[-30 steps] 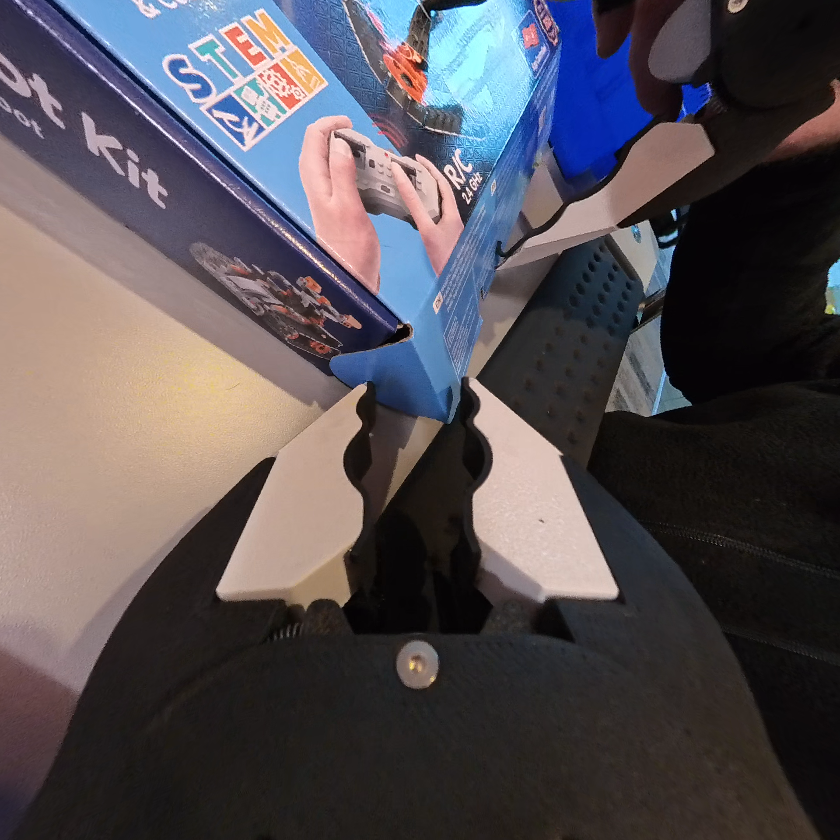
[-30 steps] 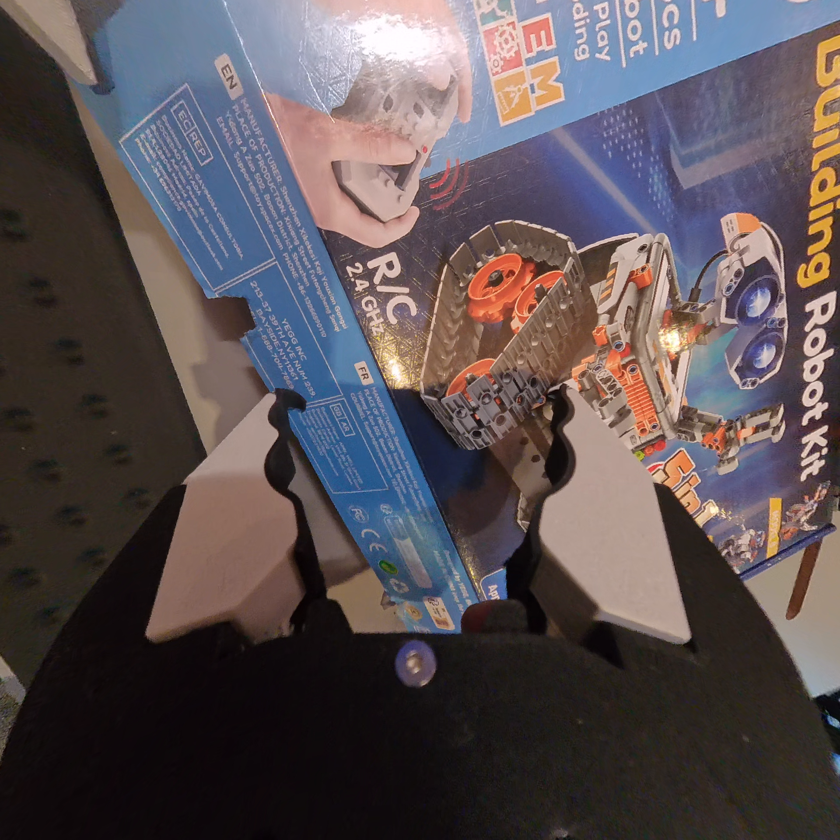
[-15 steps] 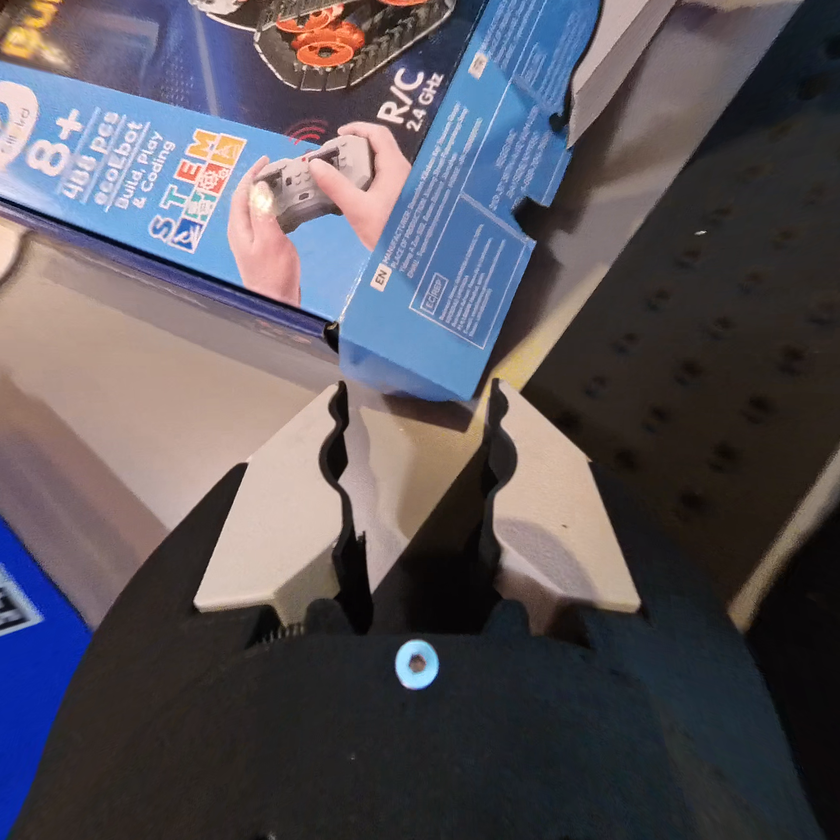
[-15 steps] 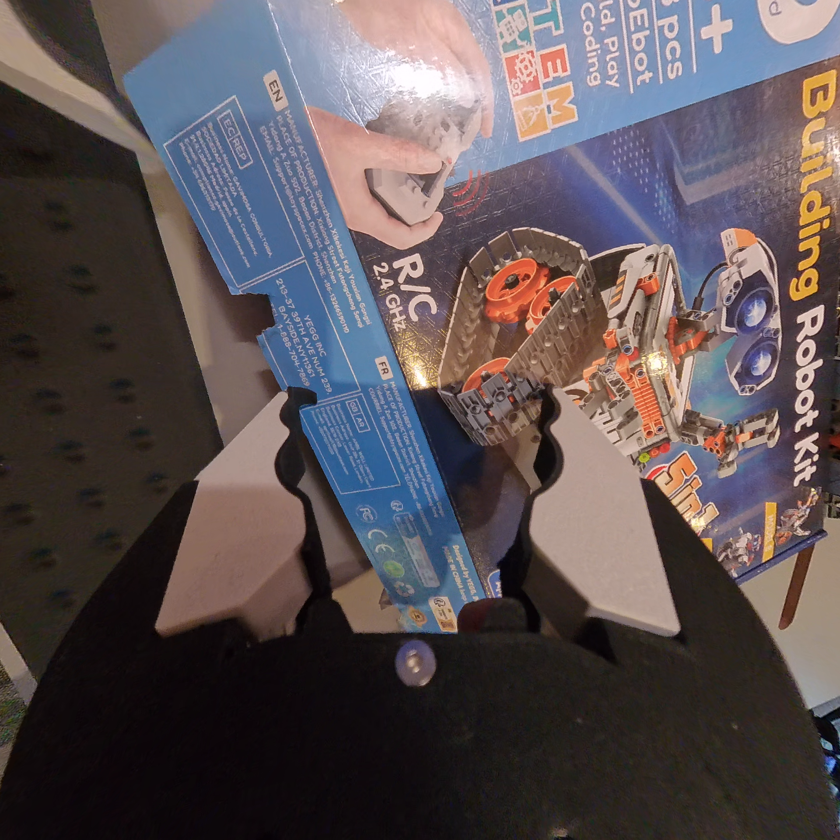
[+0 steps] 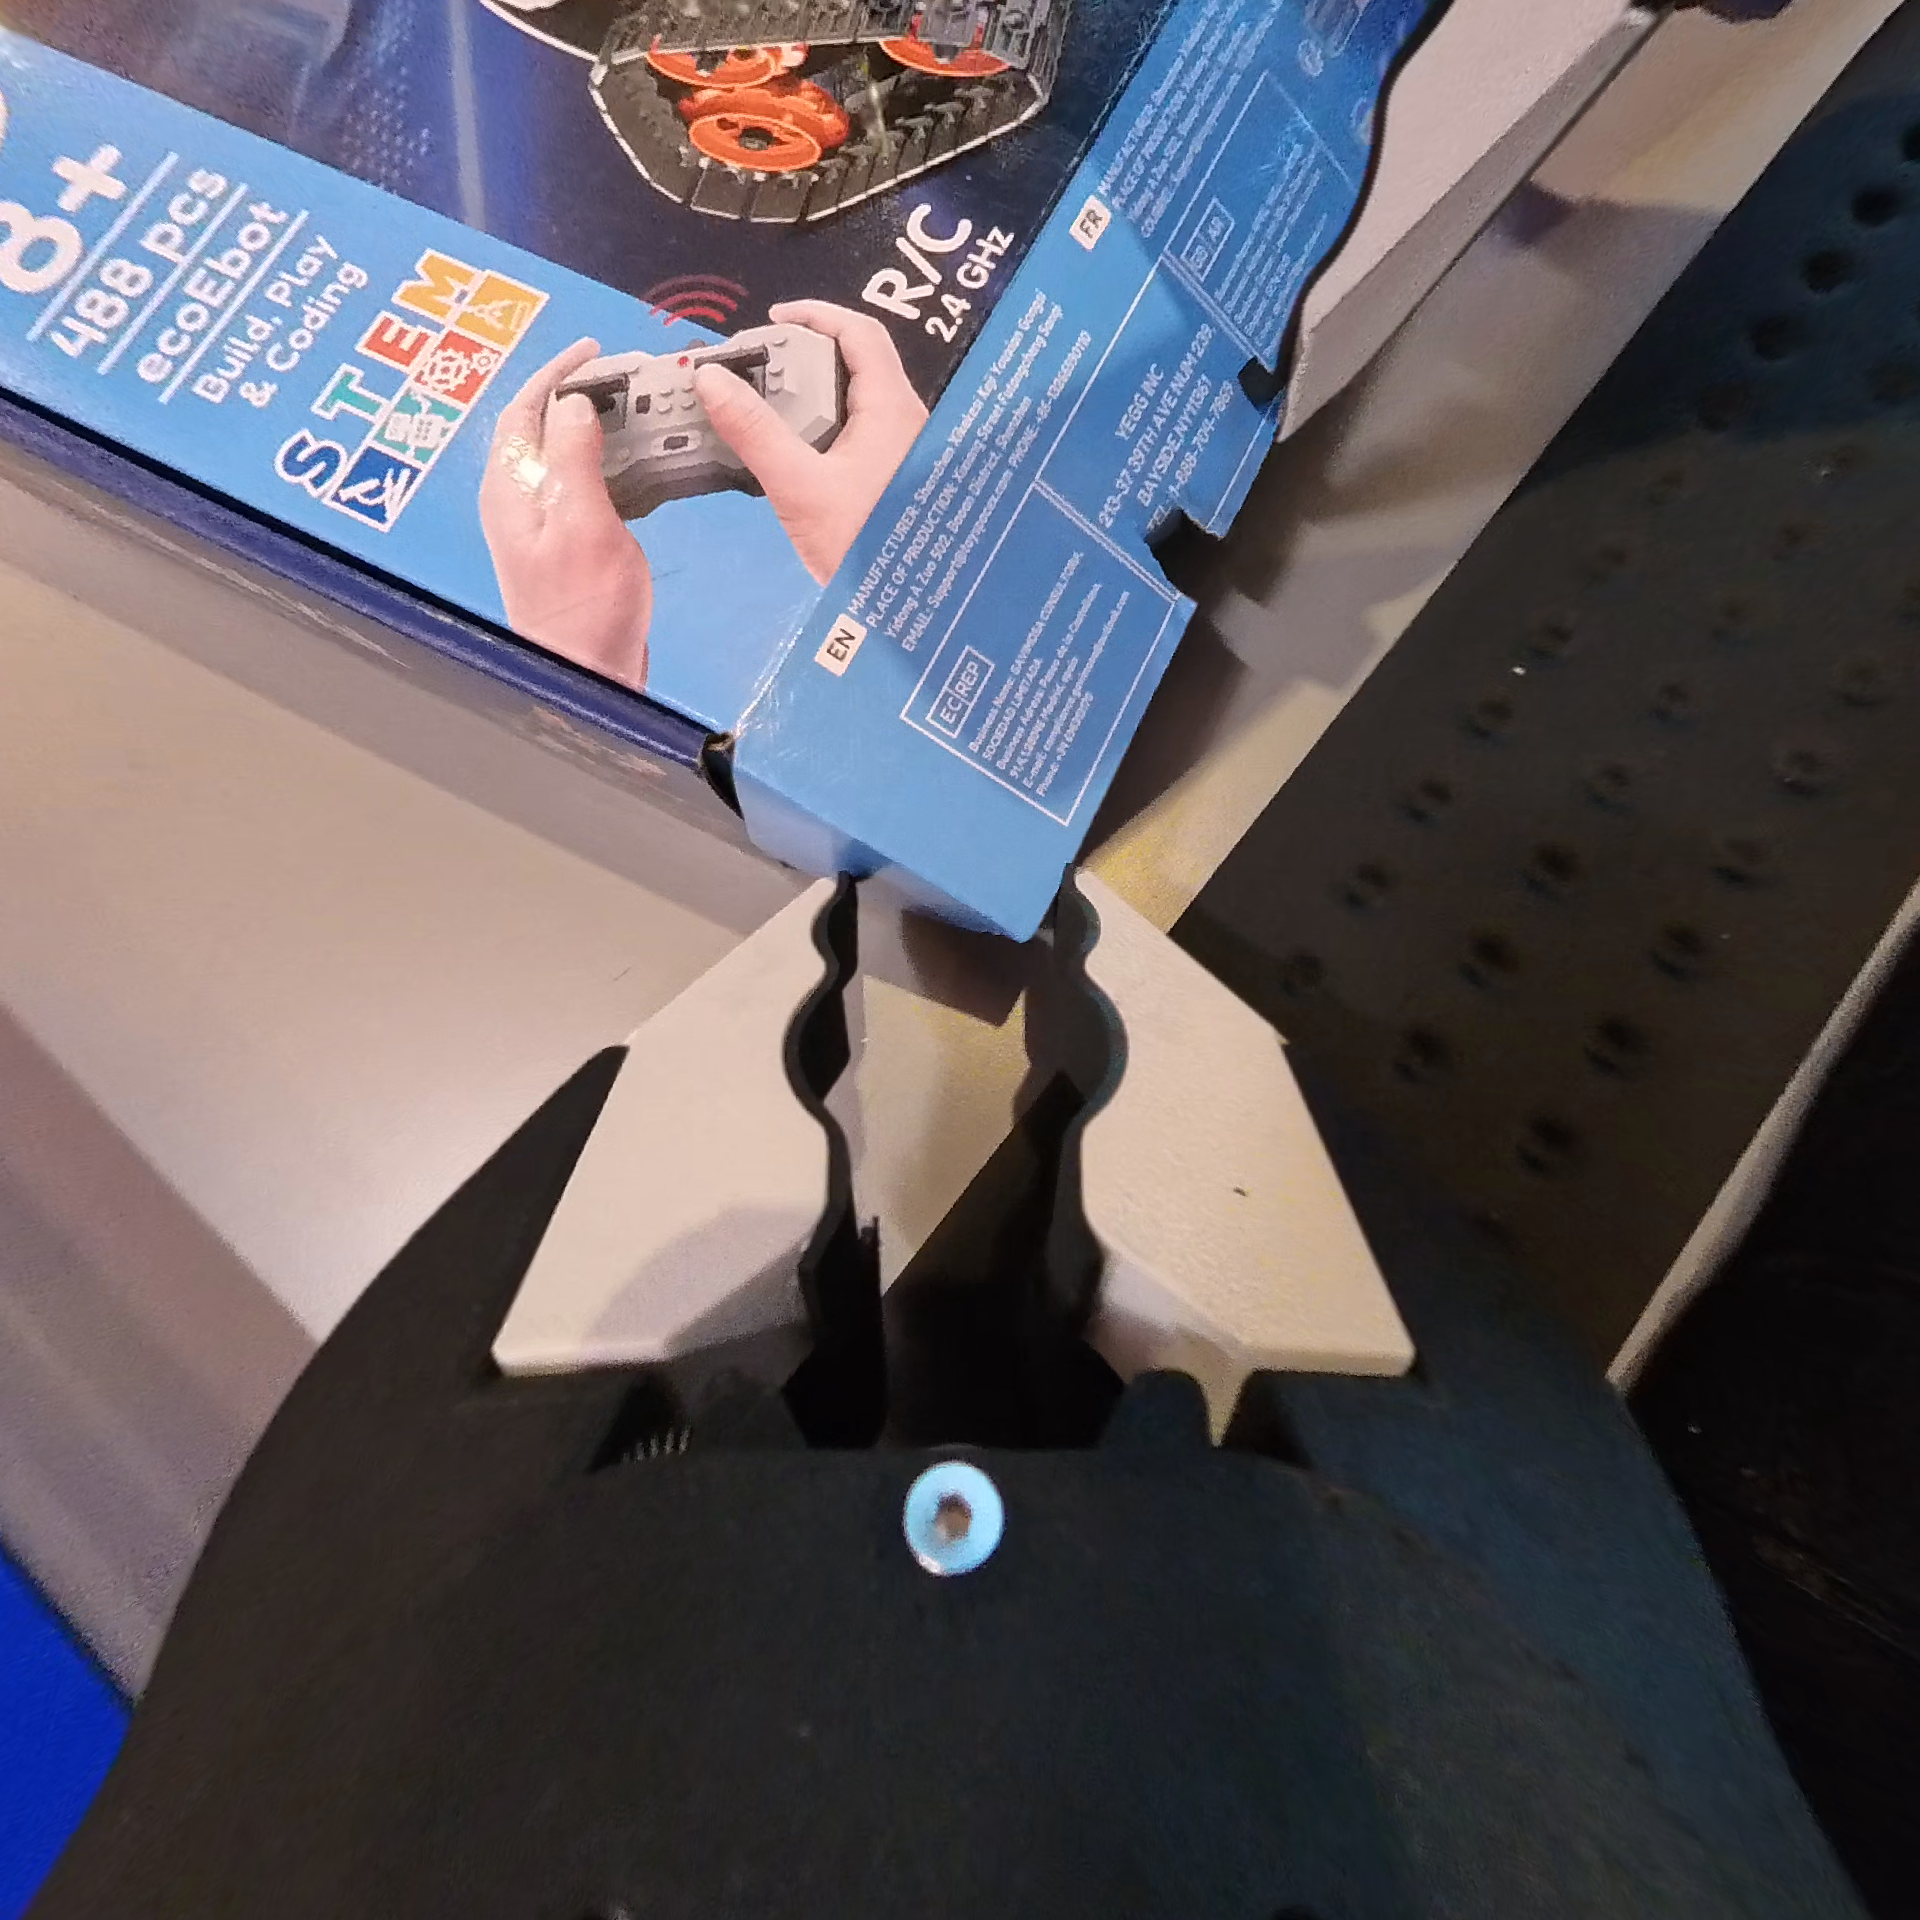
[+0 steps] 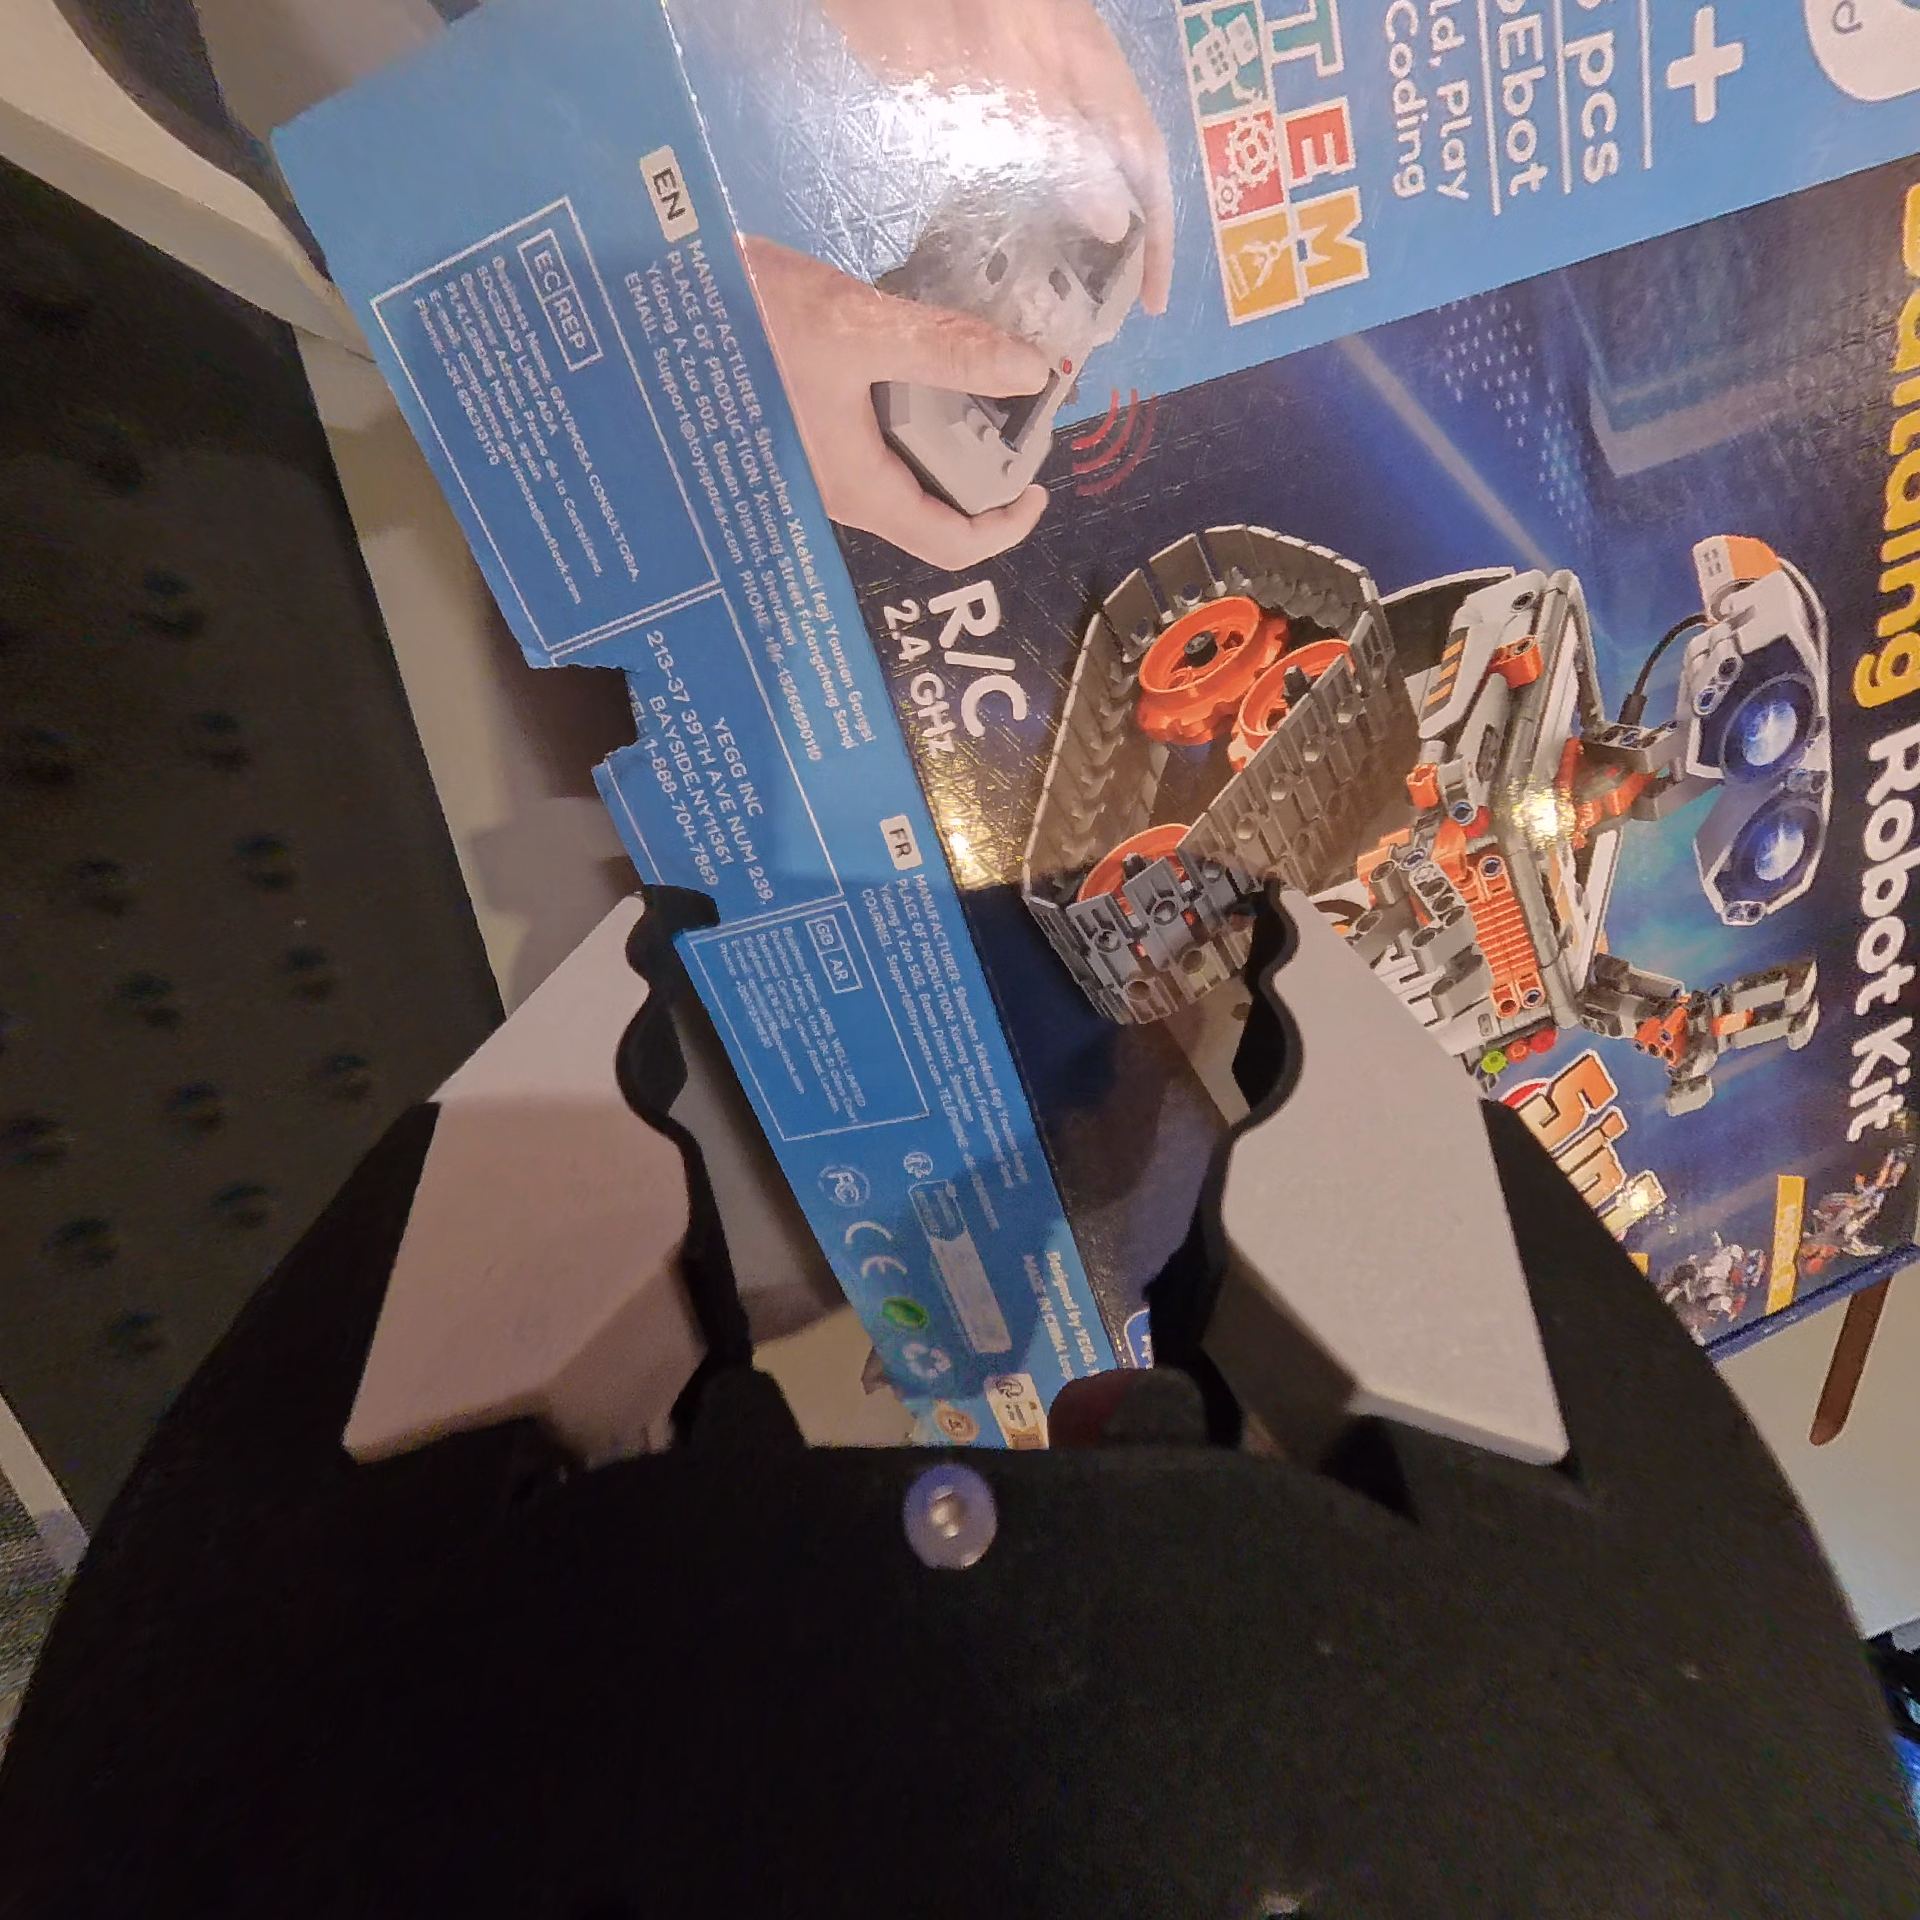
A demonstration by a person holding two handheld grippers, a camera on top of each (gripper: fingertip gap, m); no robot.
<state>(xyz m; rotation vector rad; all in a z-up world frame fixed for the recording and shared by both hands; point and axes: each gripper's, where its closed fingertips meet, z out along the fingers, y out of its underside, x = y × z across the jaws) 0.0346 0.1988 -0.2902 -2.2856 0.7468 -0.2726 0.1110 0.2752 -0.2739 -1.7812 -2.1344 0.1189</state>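
Note:
A blue toy robot kit box [image 5: 727, 468] lies on a pale table [image 5: 312, 987]. Its lid shows a tracked robot and hands on a controller. My left gripper [image 5: 951, 899] is open, its tips right at the near corner of the box's light-blue end wall [image 5: 987, 675], holding nothing. My right gripper [image 6: 956, 925] is shut across the same end of the box [image 6: 1351, 727]. Its left finger [image 6: 540, 1143] is under the end wall [image 6: 727, 727] and its right finger [image 6: 1382, 1195] lies on the lid. One of its pale fingers shows far off in the left wrist view [image 5: 1455, 187].
A black perforated surface [image 5: 1610, 831] runs beside the table along the box's end, and also shows in the right wrist view [image 6: 208, 831]. A bright blue object [image 5: 42, 1714] sits at the lower left edge. A thin brown post [image 6: 1849, 1351] stands beyond the box's far corner.
The box went from steeply tilted to lying flatter on the table. My left gripper let the corner out, opened wider, then narrowed again at it. My right gripper kept its hold.

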